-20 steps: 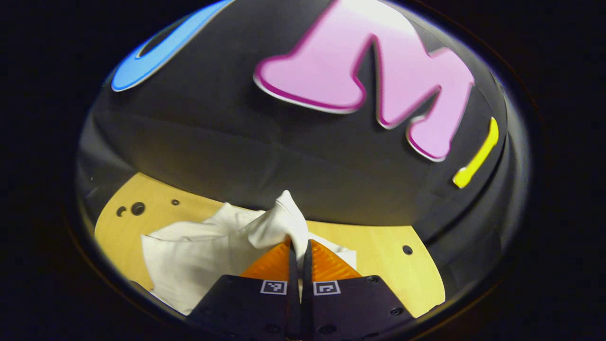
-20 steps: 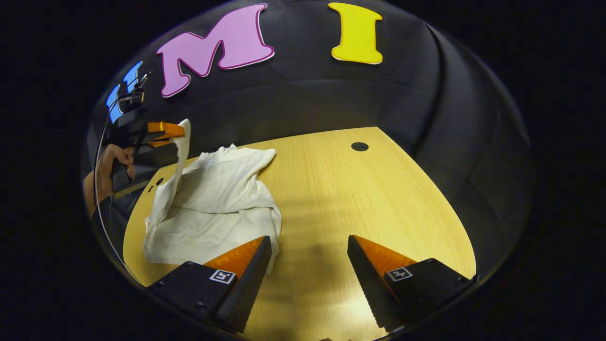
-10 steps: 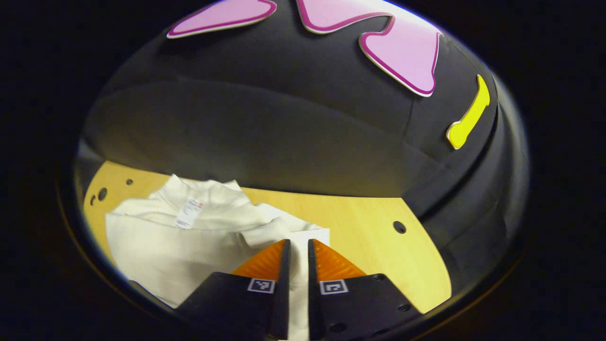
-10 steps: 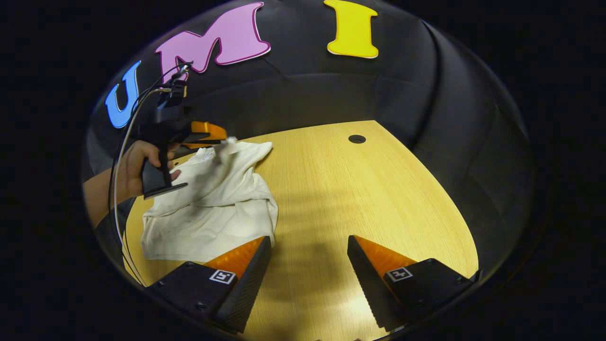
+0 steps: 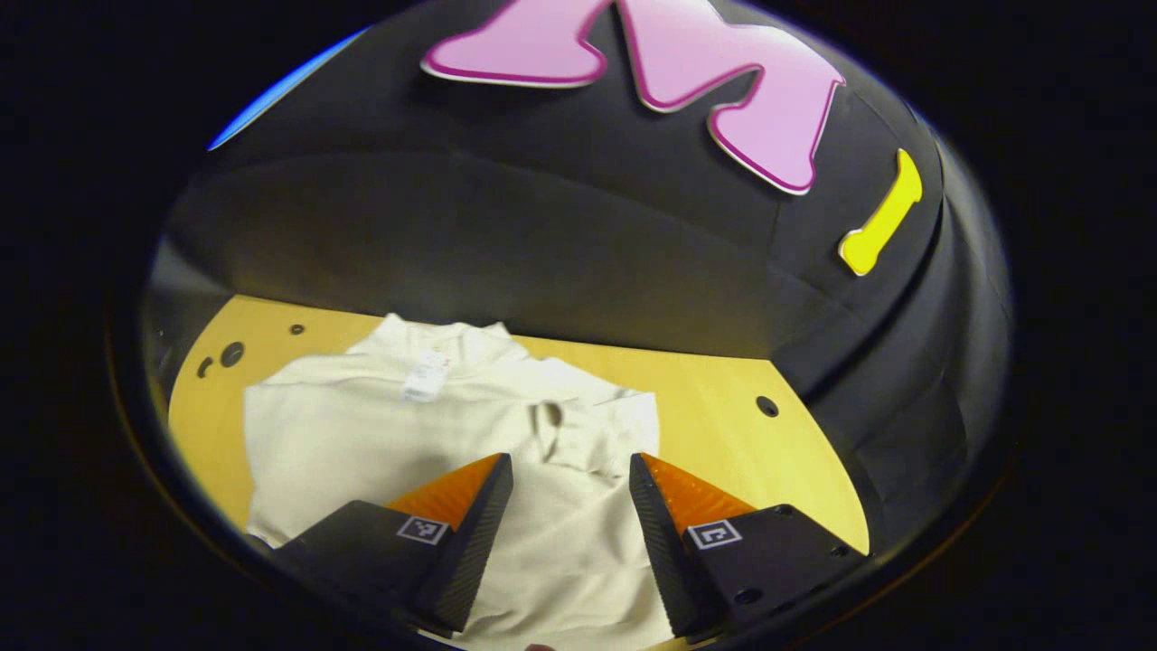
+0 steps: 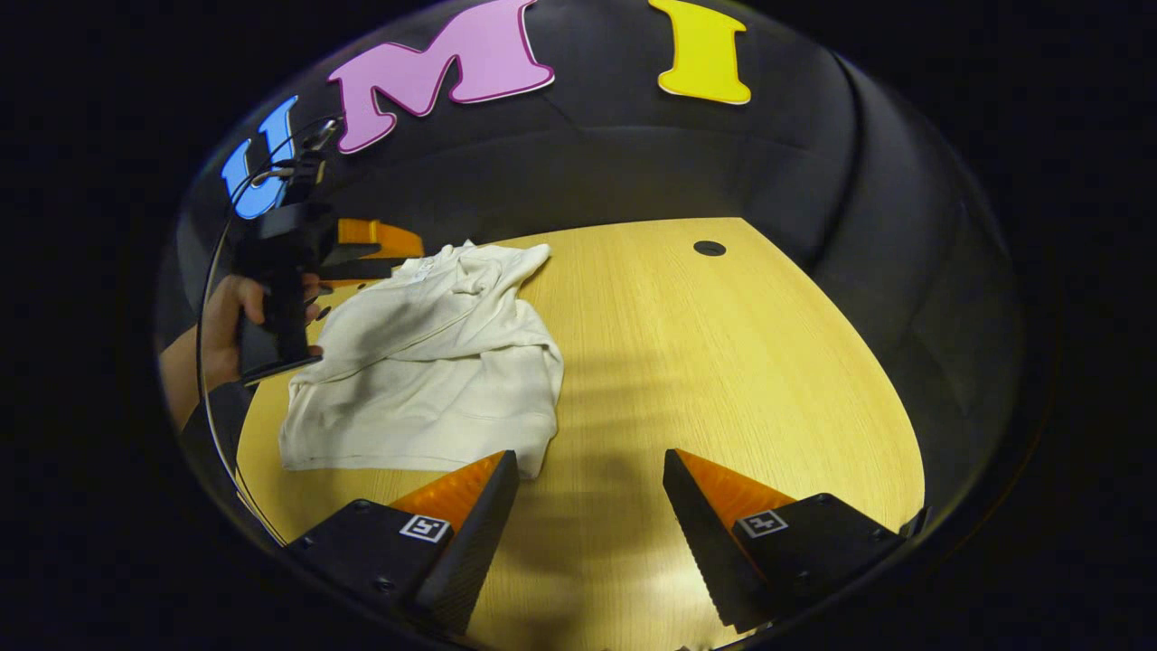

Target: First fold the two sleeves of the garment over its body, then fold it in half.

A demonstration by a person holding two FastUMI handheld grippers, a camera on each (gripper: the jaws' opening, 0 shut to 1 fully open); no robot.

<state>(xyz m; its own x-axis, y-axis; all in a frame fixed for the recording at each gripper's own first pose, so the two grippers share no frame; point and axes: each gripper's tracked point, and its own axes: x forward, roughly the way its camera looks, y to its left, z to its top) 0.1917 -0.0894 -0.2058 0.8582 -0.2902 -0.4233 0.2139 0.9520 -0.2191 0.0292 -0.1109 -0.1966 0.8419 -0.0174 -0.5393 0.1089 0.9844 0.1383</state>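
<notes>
A cream-white garment lies on the wooden table, collar and label toward the wall, with a sleeve folded in over its body. My left gripper hovers open just above the garment's near part, nothing between its fingers. In the right gripper view the same garment lies at the table's left side, and the left gripper is held by a hand beside its collar end. My right gripper stands open over bare table, to the right of the garment's hem corner.
The table has a round hole near its far edge and small holes at its left corner. Black cloth walls close the table in behind and on the right. A cable hangs from the left gripper.
My left gripper carried the lifted sleeve down onto the garment's body, opened and let it go. The right gripper stayed open and barely moved.
</notes>
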